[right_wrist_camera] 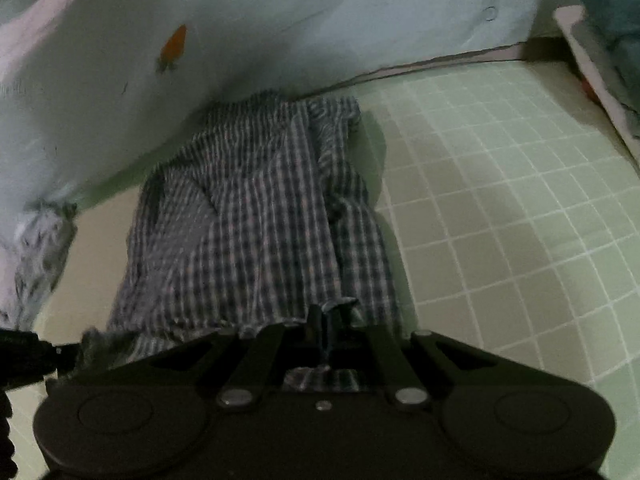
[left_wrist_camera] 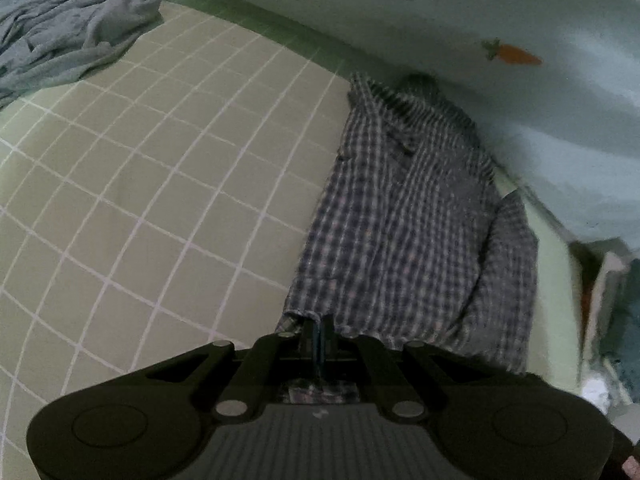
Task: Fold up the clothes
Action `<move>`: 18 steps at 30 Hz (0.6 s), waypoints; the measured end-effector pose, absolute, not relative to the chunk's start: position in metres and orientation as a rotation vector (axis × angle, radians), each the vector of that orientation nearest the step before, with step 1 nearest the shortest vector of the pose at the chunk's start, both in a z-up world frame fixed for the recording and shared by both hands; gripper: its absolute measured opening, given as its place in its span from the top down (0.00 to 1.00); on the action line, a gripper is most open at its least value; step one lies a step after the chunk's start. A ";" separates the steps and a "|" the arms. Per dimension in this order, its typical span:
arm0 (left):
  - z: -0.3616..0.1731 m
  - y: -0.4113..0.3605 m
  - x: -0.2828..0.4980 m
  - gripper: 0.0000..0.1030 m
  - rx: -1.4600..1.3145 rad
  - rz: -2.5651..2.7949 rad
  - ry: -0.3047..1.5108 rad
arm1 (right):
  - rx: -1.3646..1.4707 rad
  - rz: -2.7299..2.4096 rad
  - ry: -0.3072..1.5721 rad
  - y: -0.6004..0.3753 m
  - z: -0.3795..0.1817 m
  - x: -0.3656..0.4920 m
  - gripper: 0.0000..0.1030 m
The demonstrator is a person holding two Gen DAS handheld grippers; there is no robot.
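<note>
The blue and white checked cloth shirt (left_wrist_camera: 404,220) lies on a bed with a light green sheet with white grid lines (left_wrist_camera: 160,168). It sits near the bed's edge, right next to a pale blue blanket with an orange carrot picture (left_wrist_camera: 520,92). The left tongs (left_wrist_camera: 318,326) are pinched tight on the near hem of the shirt. The right tongs (right_wrist_camera: 330,316) are pinched tight on the same hem, at another spot. The cloth bunches up a little where each one bites. A crumpled grey piece of clothing (left_wrist_camera: 76,28) lies far off on the sheet, well apart from the shirt.
</note>
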State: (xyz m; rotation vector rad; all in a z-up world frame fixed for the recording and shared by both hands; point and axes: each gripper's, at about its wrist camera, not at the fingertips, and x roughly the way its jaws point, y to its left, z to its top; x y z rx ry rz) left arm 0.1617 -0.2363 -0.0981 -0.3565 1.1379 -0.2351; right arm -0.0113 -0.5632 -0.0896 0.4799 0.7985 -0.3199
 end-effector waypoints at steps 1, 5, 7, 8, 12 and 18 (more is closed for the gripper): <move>-0.097 -0.237 0.160 0.97 -0.351 -0.229 1.133 | 0.474 -0.319 0.808 -0.562 -0.092 -0.009 0.94; -0.078 -0.236 0.143 0.51 -0.321 -0.232 1.074 | 0.469 -0.349 0.736 -0.561 -0.079 -0.028 0.56; -0.068 -0.234 0.131 0.43 -0.306 -0.219 1.040 | 0.440 -0.372 0.692 -0.558 -0.068 -0.047 0.50; -0.063 -0.233 0.124 0.41 -0.298 -0.212 1.023 | 0.425 -0.391 0.680 -0.556 -0.065 -0.057 0.45; -0.050 -0.228 0.097 0.34 -0.267 -0.185 0.984 | 0.411 -0.430 0.679 -0.551 -0.065 -0.090 0.35; -0.068 -0.227 0.063 0.32 -0.191 -0.165 1.062 | 0.414 -0.383 0.797 -0.527 -0.089 -0.114 0.34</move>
